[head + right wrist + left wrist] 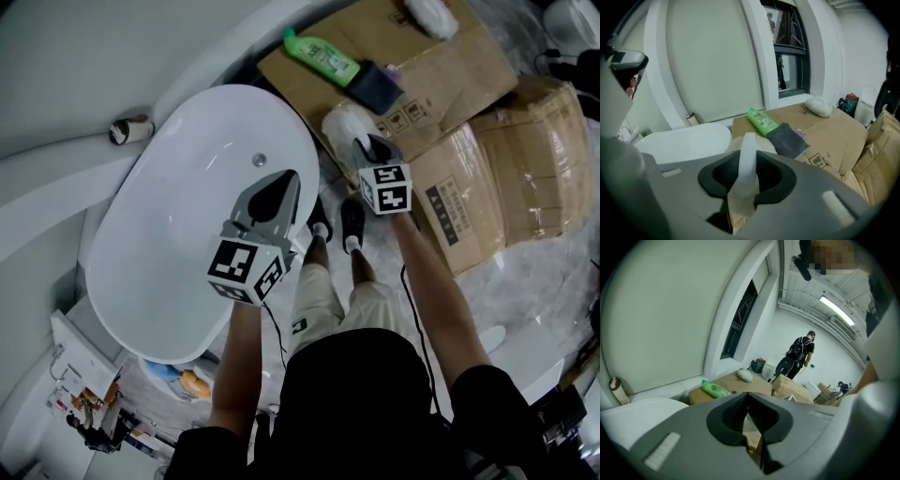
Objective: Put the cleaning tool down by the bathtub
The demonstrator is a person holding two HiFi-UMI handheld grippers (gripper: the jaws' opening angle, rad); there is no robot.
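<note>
**Tool in the right claw, beside the tub**

The tub (178,234) stood white and oval, and all I could see in its basin was the drain (260,160). A small roll (131,129) sat on the ledge behind its far end. Near the person's side, below the tub's near end, a round bin (159,370) held something blue and orange that I could not make out.

To the right of the tub lay flattened cardboard (441,66). On it a green bottle (322,56) lay on its side, with a dark cloth (373,86) just beside it and a white fluffy lump (431,14) farther back. Taped boxes (520,169) stood closed to the right of the flat sheet.

The right claw (749,152) was pinched on the tool (342,125). The tool's white strap ran up between the jaws, and its fluffy head sat just beyond the fingertips. From above, the head was over the near corner of the cardboard, just beside the tub's right rim. I could not tell whether it touched the cardboard.

The left claw (748,401) hung over the tub's right side, its pads pressed together at the tips with nothing between them. It was well apart from the tool.
</note>
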